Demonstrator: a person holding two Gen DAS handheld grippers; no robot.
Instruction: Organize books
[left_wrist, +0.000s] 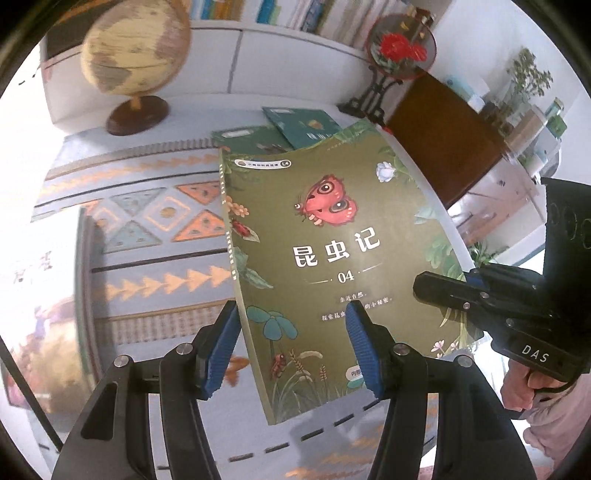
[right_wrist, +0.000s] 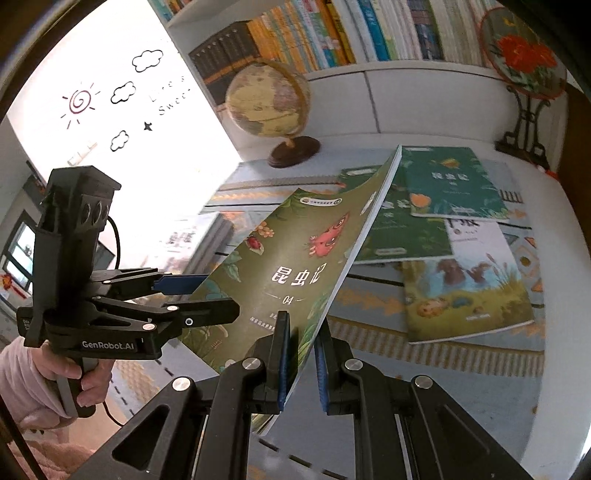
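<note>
Right gripper (right_wrist: 301, 363) jaws are clamped on the olive book's (right_wrist: 291, 266) edge; left gripper (left_wrist: 291, 350) jaws stand open astride its spine. Thin and floppy, it is probably best supported near the spine.

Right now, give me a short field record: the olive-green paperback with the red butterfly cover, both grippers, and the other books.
Held book: olive-green paperback, raised off the patterned tablecloth, cover bowed
Right gripper: shut on its page-side edge
Left gripper: open, spine-side corner between its fingers
Lying flat: teal book, dark green book, pond-picture book
</note>
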